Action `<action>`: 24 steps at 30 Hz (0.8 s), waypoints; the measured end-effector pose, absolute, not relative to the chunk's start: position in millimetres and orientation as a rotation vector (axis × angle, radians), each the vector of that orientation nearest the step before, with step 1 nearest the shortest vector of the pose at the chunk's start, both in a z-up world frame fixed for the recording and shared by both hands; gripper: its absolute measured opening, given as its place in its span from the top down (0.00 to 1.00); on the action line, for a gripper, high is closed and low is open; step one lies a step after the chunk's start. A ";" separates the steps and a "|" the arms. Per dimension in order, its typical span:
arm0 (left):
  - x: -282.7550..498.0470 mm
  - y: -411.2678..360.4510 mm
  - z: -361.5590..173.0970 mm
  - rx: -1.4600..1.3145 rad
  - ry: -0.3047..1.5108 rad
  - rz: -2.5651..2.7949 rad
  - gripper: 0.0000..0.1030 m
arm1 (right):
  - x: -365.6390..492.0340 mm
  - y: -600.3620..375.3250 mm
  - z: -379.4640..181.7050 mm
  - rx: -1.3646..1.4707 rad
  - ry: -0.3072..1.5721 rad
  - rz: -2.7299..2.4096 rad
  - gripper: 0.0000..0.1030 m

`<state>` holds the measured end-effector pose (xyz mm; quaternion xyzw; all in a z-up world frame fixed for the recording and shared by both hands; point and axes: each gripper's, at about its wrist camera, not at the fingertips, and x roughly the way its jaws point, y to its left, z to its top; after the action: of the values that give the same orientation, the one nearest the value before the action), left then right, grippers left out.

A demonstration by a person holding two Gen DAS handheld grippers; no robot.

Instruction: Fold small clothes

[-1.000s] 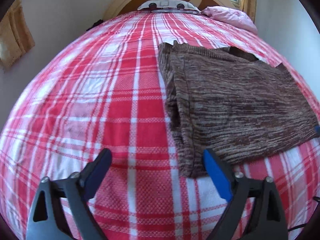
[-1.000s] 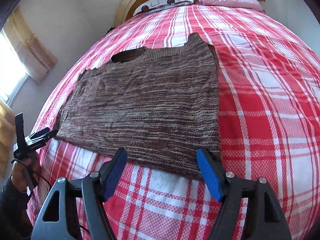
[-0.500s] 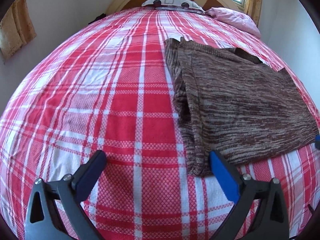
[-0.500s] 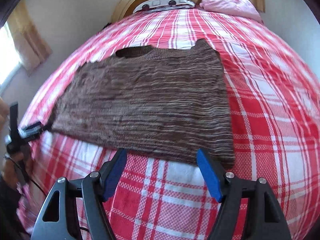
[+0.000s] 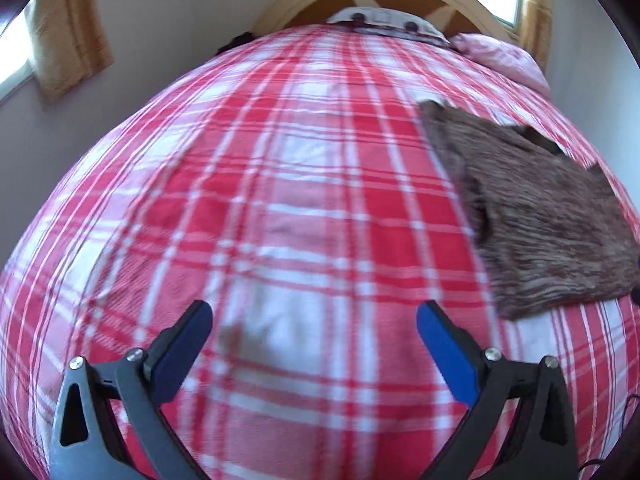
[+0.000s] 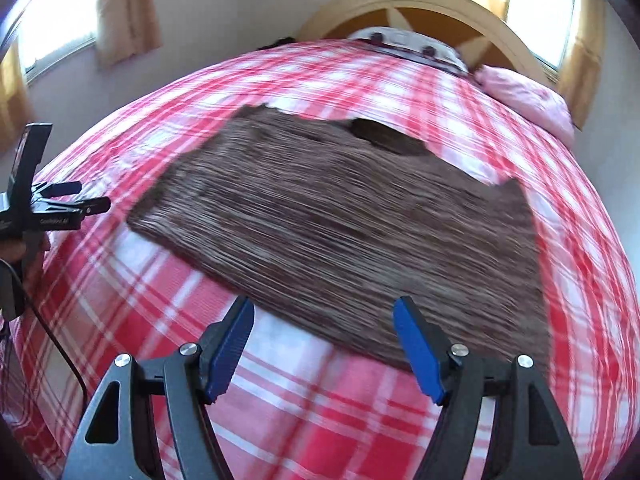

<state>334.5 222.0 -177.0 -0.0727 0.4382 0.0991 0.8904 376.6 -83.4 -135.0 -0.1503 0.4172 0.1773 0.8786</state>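
A brown knitted sweater (image 6: 344, 224) lies flat on the red plaid bed cover (image 6: 304, 412), its sleeves folded in and its neck hole toward the headboard. In the left wrist view the sweater (image 5: 536, 216) is at the right. My right gripper (image 6: 324, 320) is open and empty, above the sweater's near hem. My left gripper (image 5: 314, 320) is open and empty over bare bed cover (image 5: 280, 184), left of the sweater. The left gripper also shows at the left edge of the right wrist view (image 6: 80, 200). Both views are motion-blurred.
A pink pillow (image 6: 528, 100) lies at the far right by the wooden headboard (image 6: 424, 4). A white and black item (image 6: 404, 44) rests at the head of the bed. Curtained windows (image 6: 60, 32) flank the bed. A cable (image 6: 56, 344) hangs from the left gripper.
My left gripper has swung left, away from the sweater's left edge, so the sweater slid to the right of its view. My right gripper has shifted too, and its view has turned.
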 end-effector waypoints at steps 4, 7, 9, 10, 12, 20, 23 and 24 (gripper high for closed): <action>328.5 239.0 -181.7 -0.255 0.885 0.191 0.00 | 377.7 -51.3 -143.7 -0.379 0.853 0.389 0.29; 330.1 233.9 -183.2 -0.228 0.892 0.200 0.00 | 372.0 -26.9 -147.0 -0.438 0.821 0.411 0.30; 332.0 229.5 -183.5 -0.198 0.899 0.194 0.00 | 366.8 -7.6 -149.9 -0.496 0.788 0.426 0.30; 332.3 229.0 -184.0 -0.191 0.902 0.190 0.00 | 363.1 4.4 -152.2 -0.535 0.770 0.443 0.30; 332.9 231.1 -184.5 -0.198 0.904 0.176 0.00 | 357.4 26.9 -156.5 -0.600 0.736 0.473 0.30; 323.3 248.6 -181.2 -0.331 0.837 0.108 0.00 | 346.6 84.6 -177.1 -0.756 0.675 0.531 0.35; 320.8 252.2 -180.9 -0.367 0.818 0.092 0.00 | 348.2 95.3 -182.5 -0.783 0.659 0.532 0.35; 320.6 253.0 -180.8 -0.374 0.814 0.088 0.00 | 349.2 98.8 -184.1 -0.794 0.646 0.523 0.35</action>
<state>320.6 253.0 -180.8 -0.1808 0.3935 0.0423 0.9004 349.2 98.8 -184.1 -0.3755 0.3054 0.2472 0.8394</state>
